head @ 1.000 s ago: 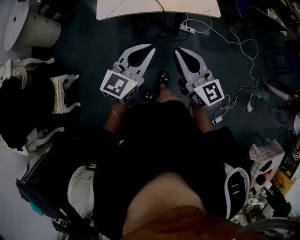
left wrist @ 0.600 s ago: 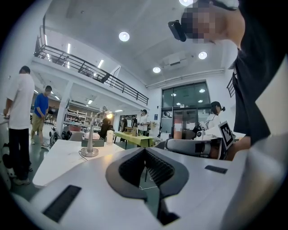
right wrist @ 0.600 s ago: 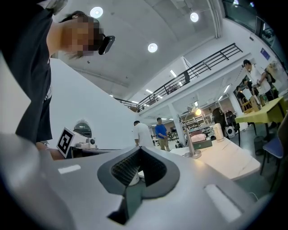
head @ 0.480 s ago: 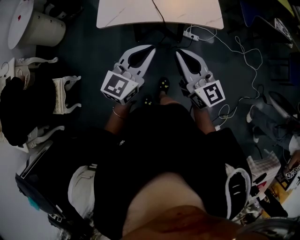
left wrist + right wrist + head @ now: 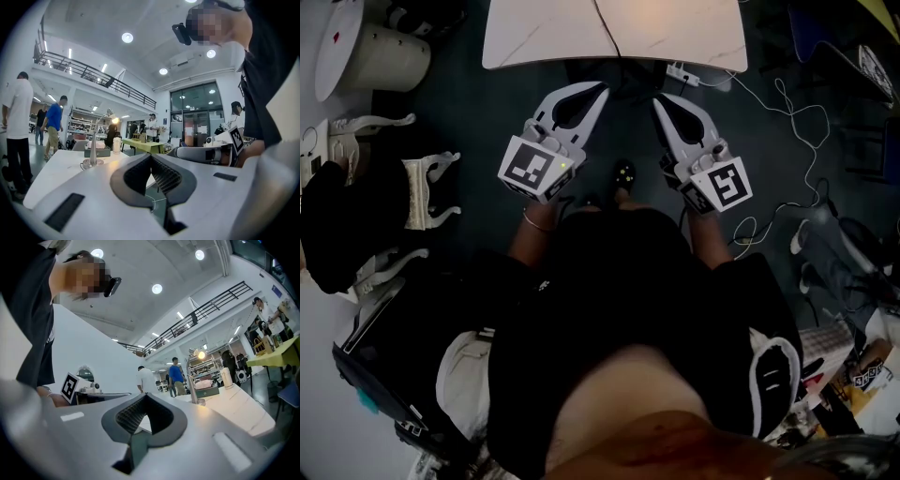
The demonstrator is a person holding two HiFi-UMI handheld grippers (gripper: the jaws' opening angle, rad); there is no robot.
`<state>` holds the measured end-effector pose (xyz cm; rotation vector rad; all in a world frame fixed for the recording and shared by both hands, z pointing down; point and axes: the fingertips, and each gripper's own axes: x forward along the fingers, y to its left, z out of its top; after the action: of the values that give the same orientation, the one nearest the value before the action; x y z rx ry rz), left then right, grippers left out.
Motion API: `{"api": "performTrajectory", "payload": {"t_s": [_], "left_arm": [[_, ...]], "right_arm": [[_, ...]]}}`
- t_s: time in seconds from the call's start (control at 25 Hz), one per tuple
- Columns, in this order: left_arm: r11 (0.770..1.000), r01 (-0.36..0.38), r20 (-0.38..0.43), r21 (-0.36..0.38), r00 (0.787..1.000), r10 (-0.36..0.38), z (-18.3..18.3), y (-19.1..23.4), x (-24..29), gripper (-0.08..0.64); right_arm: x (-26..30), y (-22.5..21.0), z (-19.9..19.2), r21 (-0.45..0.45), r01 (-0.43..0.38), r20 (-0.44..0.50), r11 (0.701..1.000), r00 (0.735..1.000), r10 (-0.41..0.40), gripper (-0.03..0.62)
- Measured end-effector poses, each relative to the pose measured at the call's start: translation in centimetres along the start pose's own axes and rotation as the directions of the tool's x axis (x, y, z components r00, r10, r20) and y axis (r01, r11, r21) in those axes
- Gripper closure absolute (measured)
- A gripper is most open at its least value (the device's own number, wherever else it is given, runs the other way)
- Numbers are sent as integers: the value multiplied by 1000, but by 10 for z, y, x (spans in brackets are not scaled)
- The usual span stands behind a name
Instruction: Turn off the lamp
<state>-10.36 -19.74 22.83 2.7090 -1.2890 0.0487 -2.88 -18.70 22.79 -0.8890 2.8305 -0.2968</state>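
The left gripper (image 5: pixel 600 91) and the right gripper (image 5: pixel 659 100) are held level and side by side in front of the person's dark-clothed body; both point toward the white marble-veined table (image 5: pixel 534 42), with their tips just short of its near edge. In the left gripper view the grey ribbed jaws are pressed together at the tip with nothing between them; the right gripper view shows the same, jaws closed and empty. The slender silver desk lamp with a round base (image 5: pixel 93 152) stands on the tabletop well ahead of both grippers; its head glows warm yellow, so it is lit. From the right gripper view the lamp (image 5: pixel 191 383) rises just beside a dark green box (image 5: pixel 207 391) and near a white cylindrical bottle (image 5: pixel 227 377). A white power strip (image 5: pixel 680 71) with thin white cables lies on the dark floor beside the table. Several people stand in the bright hall beyond.
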Motion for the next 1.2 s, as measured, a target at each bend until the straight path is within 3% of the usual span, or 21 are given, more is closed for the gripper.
{"api": "performTrajectory", "payload": {"t_s": [0.24, 0.4, 0.72, 0.88, 1.04, 1.2], "left_arm": [[1000, 0, -13, 29, 1000, 1, -6, 6, 15, 552], [999, 39, -10, 24, 999, -38, -13, 12, 12, 552], [997, 70, -72, 26, 995, -68, -48, 41, 16, 552], [1000, 17, -114, -18, 993, -19, -72, 59, 24, 552], [1000, 16, -148, -20, 989, -18, -97, 61, 33, 552], [997, 80, -141, -5, 987, -80, -115, 51, 35, 552]], "right_arm": [[7, -15, -10, 4, 5, -19, 1000, 1000, -5, 592], [11, -16, -17, 14, 31, -37, 999, 999, -30, 592], [20, -26, -49, 19, 95, -88, 995, 992, -93, 592], [26, -37, -69, -1, 134, -107, 991, 985, -134, 584], [32, -48, -88, -16, 147, -126, 989, 981, -148, 580], [33, -57, -107, -13, 177, -131, 984, 975, -177, 536]]}}
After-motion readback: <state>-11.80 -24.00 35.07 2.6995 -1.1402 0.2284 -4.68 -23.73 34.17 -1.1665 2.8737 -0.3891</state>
